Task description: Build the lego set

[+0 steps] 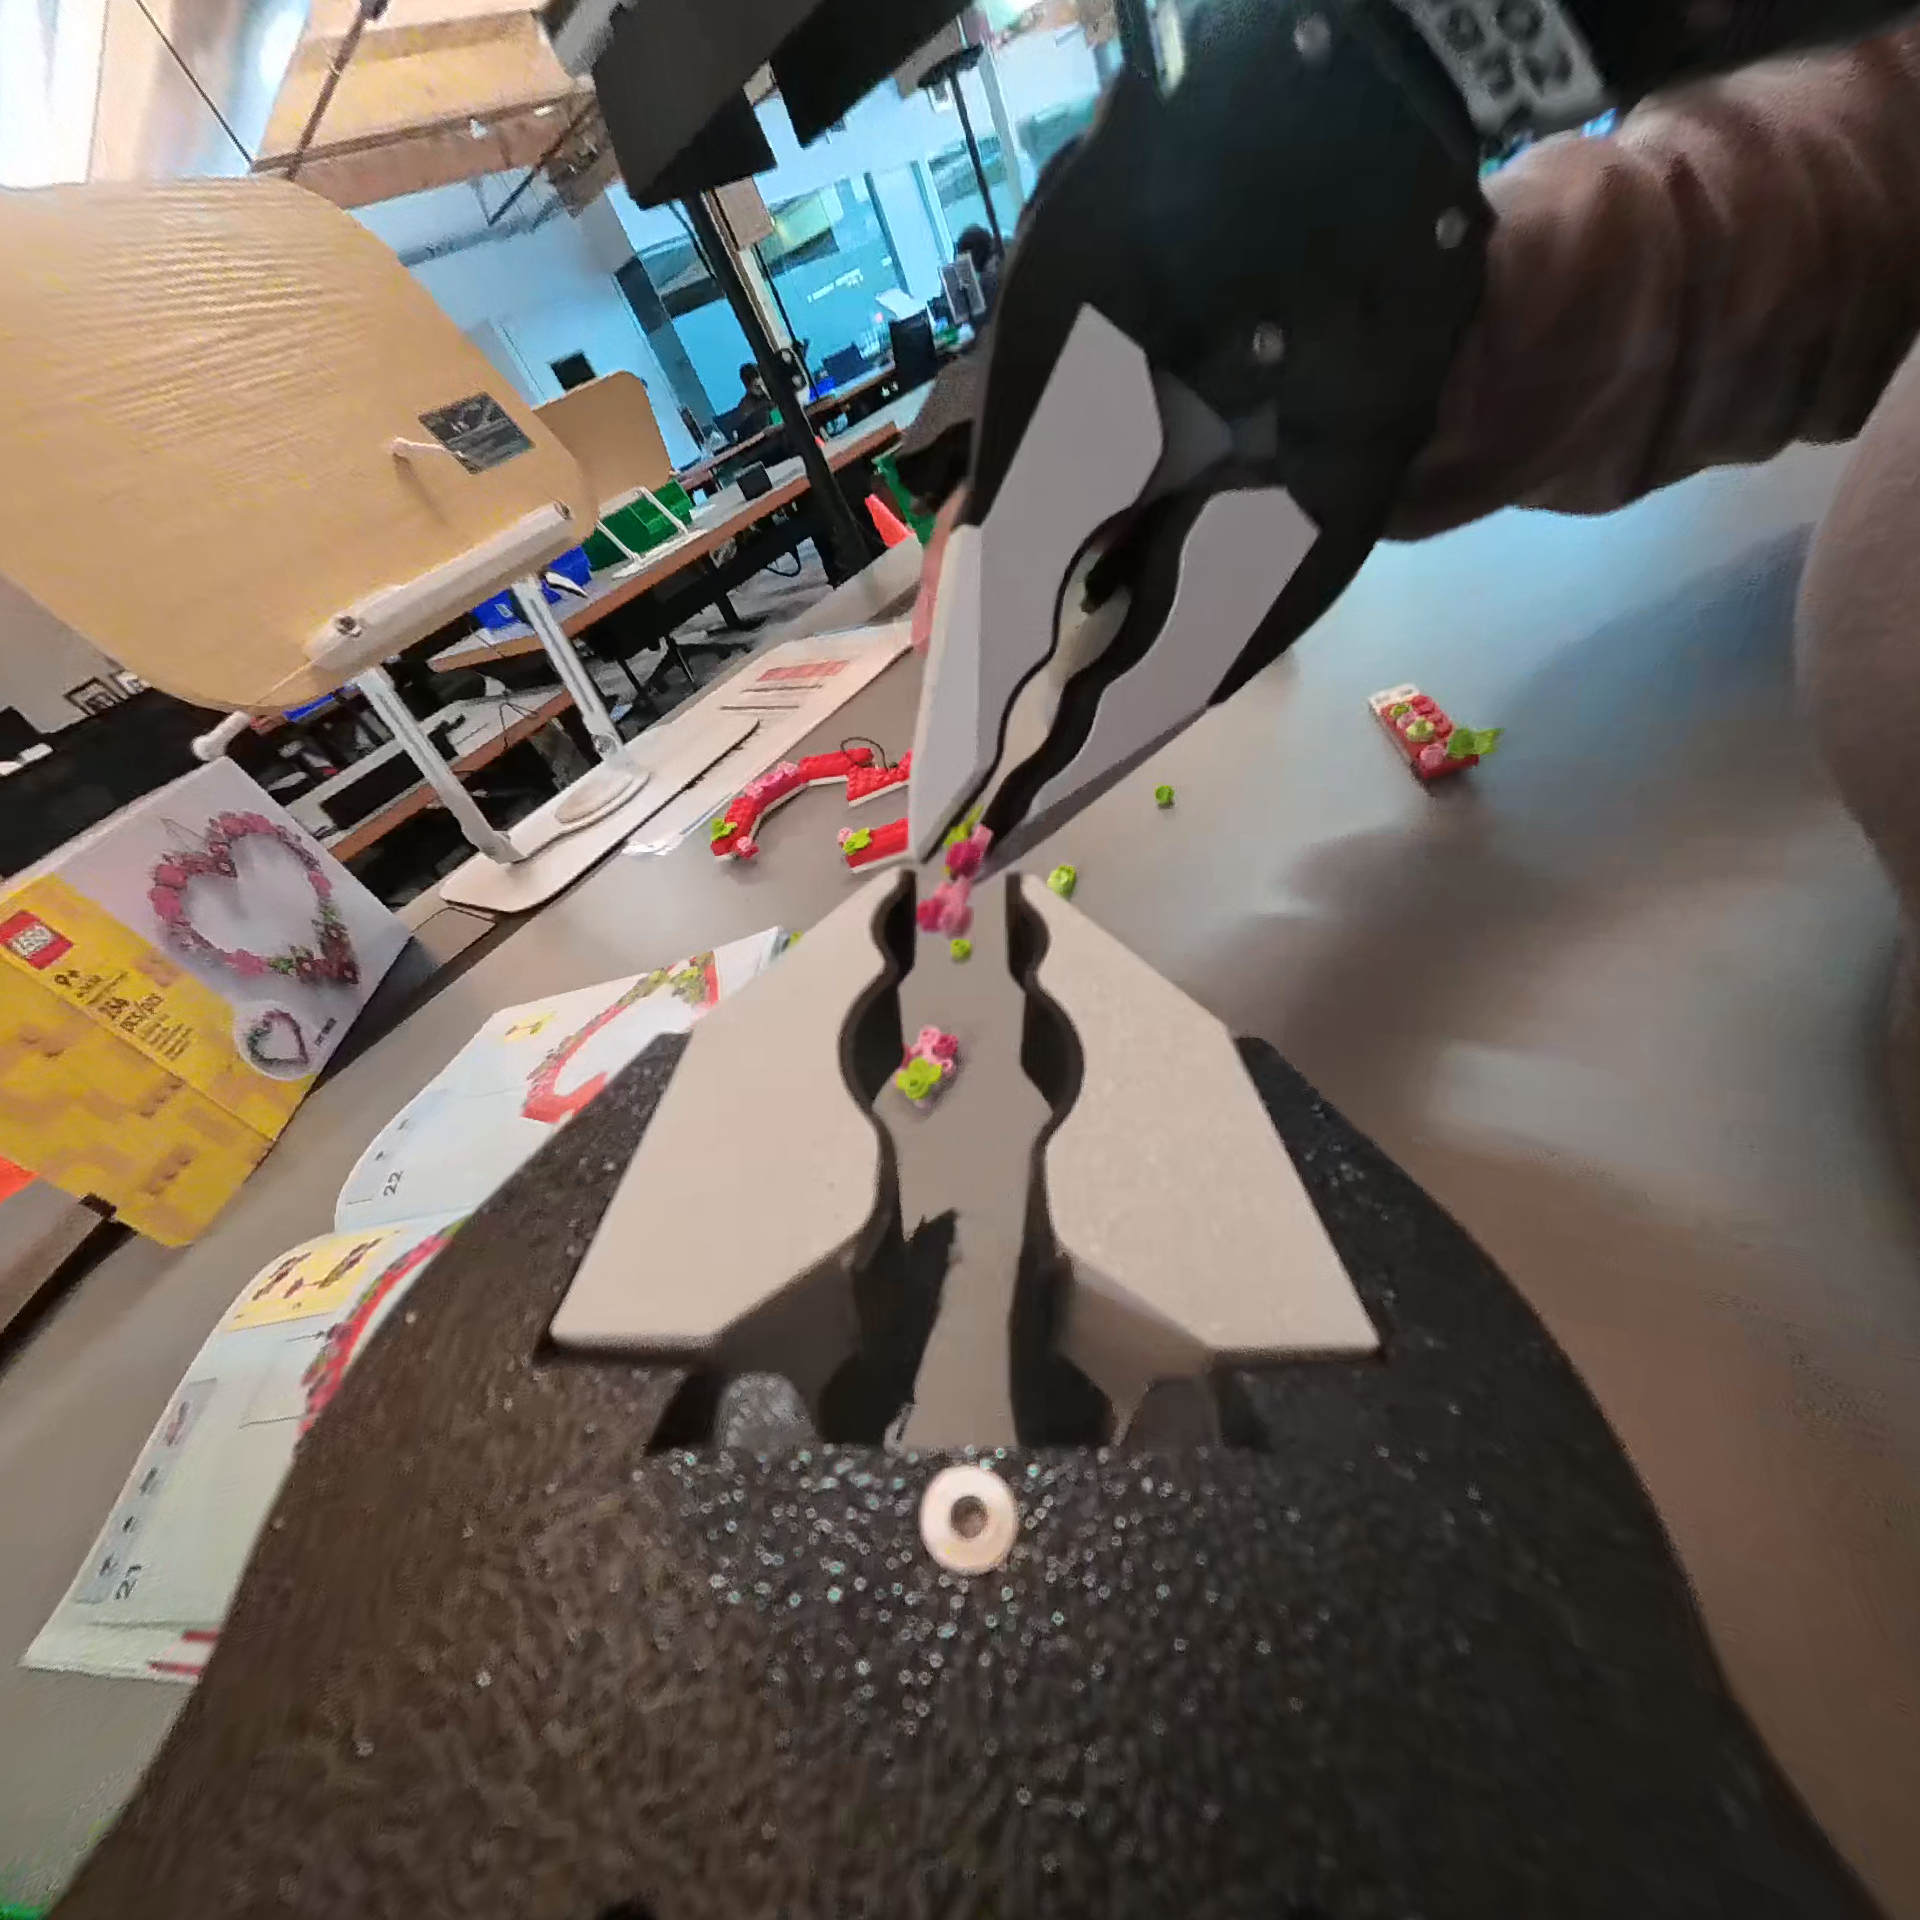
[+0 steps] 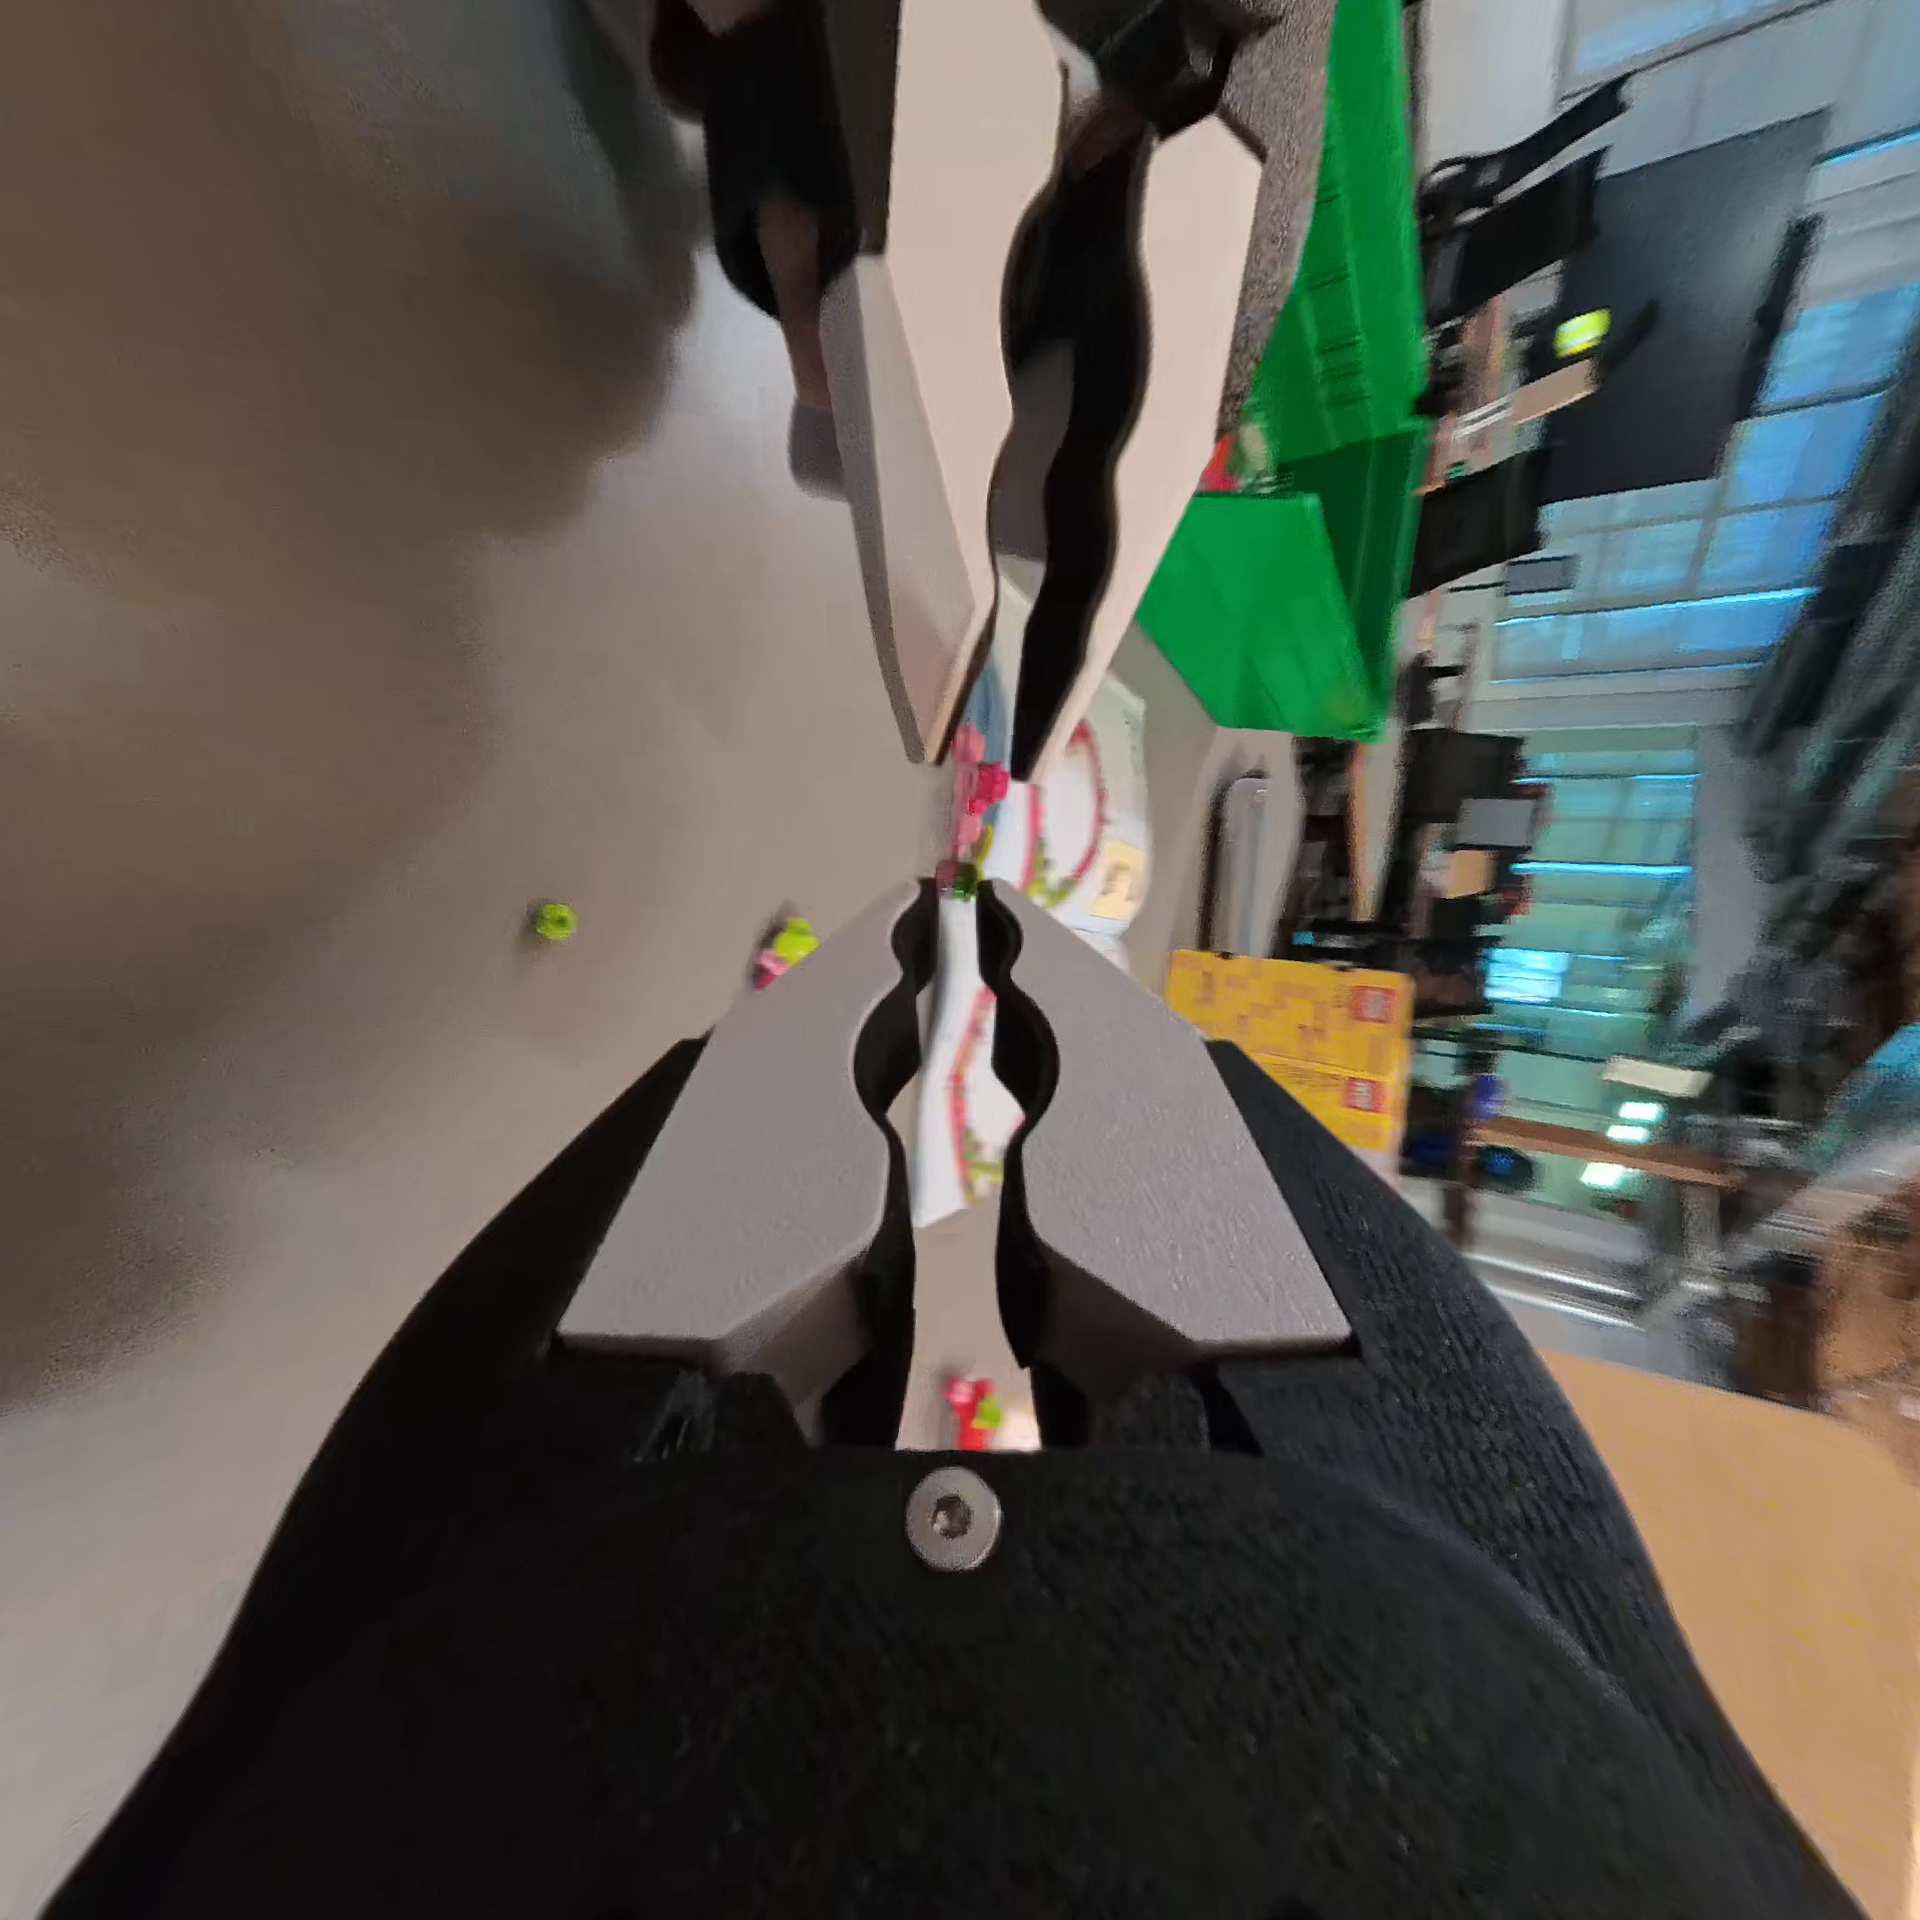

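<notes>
Flower pieces (image 1: 943, 902) were pink with lime-green leaves; curved sections (image 1: 800, 795) red; box (image 1: 156, 1018) yellow brick-patterned; worktop (image 1: 1455, 1091) grey-brown; gripper fingers (image 1: 748, 1122) pale grey.

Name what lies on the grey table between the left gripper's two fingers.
In the left wrist view, a small pink and lime flower piece lies on the grey table between the left gripper's fingers.

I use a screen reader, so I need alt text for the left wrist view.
Two gripper tips meet over a grey table: the left gripper below, the right gripper pinching a pink flower piece above another pink flower cluster. Red arc pieces, an instruction booklet and the set's box lie behind and left.
</notes>
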A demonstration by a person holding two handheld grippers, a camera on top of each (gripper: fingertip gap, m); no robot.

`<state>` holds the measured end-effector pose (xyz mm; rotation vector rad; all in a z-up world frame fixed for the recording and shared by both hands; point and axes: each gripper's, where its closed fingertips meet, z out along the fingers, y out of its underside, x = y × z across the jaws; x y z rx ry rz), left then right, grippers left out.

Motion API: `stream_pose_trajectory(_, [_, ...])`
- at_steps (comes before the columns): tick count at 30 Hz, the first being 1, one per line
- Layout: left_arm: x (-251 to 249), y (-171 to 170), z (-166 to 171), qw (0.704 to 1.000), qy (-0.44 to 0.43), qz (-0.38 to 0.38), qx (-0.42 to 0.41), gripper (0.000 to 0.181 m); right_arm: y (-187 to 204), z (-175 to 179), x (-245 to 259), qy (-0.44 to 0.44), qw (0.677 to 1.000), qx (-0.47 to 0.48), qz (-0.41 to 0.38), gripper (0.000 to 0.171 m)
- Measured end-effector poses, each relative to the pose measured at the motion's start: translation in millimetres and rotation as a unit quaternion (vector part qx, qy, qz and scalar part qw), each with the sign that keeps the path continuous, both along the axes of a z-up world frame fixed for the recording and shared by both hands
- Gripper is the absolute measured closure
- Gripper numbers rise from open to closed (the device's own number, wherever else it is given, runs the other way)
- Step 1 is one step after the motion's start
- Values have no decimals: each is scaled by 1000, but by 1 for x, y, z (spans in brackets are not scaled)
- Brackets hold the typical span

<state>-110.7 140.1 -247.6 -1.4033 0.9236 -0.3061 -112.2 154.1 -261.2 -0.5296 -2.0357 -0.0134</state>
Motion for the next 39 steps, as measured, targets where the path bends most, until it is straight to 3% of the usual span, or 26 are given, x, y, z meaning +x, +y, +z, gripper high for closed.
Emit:
stream_pose_trajectory(1, [-1,0,2,1000,-3,2,4,164,2,2,0,14,999,31,6,165])
stream_pose_trajectory(4, [-1,0,4,1000,-26,-3,-14,151,8,6,-1,46,993,110,14,165])
stream_pose_trajectory(8, [-3,4,4,996,-72,-2,-58,151,15,13,0,92,977,191,22,165])
stream_pose_trajectory(18, [-2,9,13,985,-141,-2,-103,172,10,26,0,139,963,226,41,165])
stream_pose_trajectory(33, [-5,8,13,983,-152,-8,-102,176,7,27,-5,133,960,241,58,165])
stream_pose_trajectory(37, [-5,7,19,964,-220,-30,-148,176,7,33,-5,150,955,249,58,165])
stream_pose_trajectory(39, [-8,7,25,943,-274,-48,-182,167,7,36,-5,156,952,258,58,165])
